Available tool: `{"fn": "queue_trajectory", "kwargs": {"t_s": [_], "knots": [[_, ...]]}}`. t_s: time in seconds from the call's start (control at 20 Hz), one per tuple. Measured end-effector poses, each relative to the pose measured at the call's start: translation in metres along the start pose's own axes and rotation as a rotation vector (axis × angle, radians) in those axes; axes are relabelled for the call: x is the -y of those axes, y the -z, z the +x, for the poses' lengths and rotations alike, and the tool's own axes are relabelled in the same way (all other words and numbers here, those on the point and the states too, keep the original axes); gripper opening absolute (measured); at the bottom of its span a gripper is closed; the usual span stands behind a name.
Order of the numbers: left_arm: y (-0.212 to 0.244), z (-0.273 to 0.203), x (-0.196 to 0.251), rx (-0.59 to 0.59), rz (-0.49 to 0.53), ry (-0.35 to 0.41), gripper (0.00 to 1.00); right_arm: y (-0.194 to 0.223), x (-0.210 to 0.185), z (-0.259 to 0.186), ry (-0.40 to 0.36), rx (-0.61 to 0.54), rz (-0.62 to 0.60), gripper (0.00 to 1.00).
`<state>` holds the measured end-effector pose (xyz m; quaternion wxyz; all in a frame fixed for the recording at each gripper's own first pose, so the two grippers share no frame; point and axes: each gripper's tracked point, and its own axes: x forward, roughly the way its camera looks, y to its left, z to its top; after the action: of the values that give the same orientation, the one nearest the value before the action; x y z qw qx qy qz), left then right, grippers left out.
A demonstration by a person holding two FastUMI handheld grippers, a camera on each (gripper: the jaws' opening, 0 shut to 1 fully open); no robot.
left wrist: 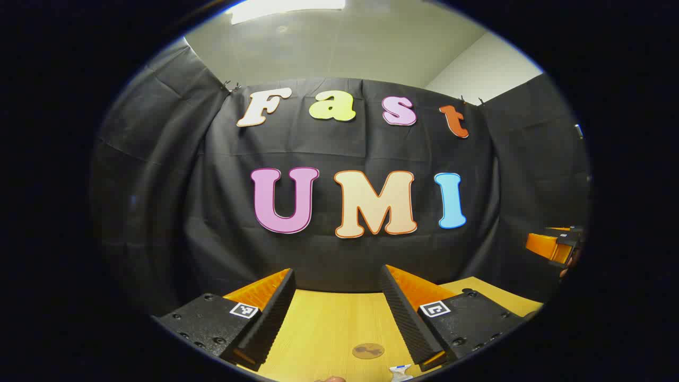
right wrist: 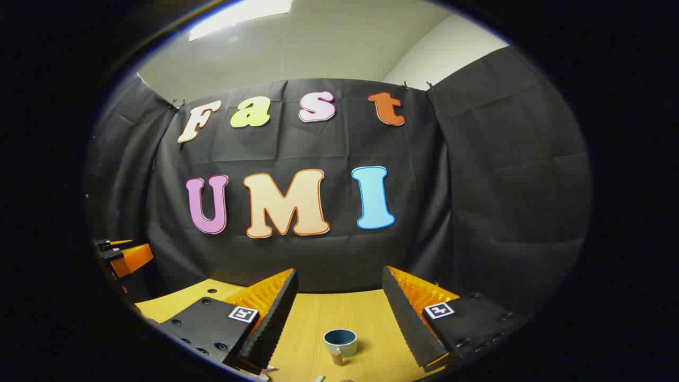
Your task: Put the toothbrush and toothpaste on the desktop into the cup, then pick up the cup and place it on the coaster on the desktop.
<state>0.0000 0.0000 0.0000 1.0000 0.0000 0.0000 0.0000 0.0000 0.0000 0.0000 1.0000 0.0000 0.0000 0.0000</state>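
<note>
In the left gripper view my left gripper (left wrist: pixel 338 271) is open above the wooden desktop (left wrist: pixel 323 323), nothing between its fingers. A small round brown coaster (left wrist: pixel 368 350) lies flat on the wood just ahead of it. A white and blue piece, likely the toothpaste (left wrist: pixel 400 372), peeks in at the bottom edge. In the right gripper view my right gripper (right wrist: pixel 339 271) is open too, held above the table. A short pale cup (right wrist: pixel 340 342) with a dark blue inside stands upright ahead of it, roughly centred between the fingers. A thin pale tip (right wrist: pixel 320 378) shows at the bottom edge; I cannot tell what it is.
The black cloth wall (left wrist: pixel 339 254) closes off the far edge of the table. The right gripper (left wrist: pixel 557 246) shows far off at the right edge of the left gripper view, and the left gripper (right wrist: pixel 124 258) at the left edge of the right gripper view.
</note>
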Motion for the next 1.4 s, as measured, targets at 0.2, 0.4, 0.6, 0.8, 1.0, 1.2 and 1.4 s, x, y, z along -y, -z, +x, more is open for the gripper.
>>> {"fn": "queue_trajectory", "kwargs": {"t_s": [0.2,0.4,0.6,0.8,1.0,1.2,1.4], "knots": [[0.003,0.001,-0.005,-0.004,-0.006,-0.013,0.94,-0.001,-0.005,0.000,-0.001,0.006,-0.006,0.96],[0.003,0.003,-0.009,0.004,-0.023,-0.022,0.94,-0.001,-0.016,-0.004,-0.032,0.006,-0.023,0.98],[0.006,0.004,-0.010,0.001,-0.026,-0.024,0.94,-0.002,-0.018,-0.007,-0.041,0.015,-0.060,0.98],[0.004,0.004,-0.010,0.006,-0.014,-0.017,0.94,0.012,-0.025,-0.007,-0.055,-0.024,-0.076,0.96],[0.005,0.004,-0.010,0.008,-0.009,-0.008,0.94,0.029,-0.023,-0.005,-0.048,-0.073,-0.104,0.98],[0.005,0.003,-0.010,0.007,-0.006,-0.002,0.94,0.053,-0.029,-0.005,-0.069,-0.137,-0.129,0.99],[0.004,0.000,-0.008,0.014,0.012,0.010,0.94,0.104,-0.031,-0.006,-0.082,-0.271,-0.133,0.99]]}}
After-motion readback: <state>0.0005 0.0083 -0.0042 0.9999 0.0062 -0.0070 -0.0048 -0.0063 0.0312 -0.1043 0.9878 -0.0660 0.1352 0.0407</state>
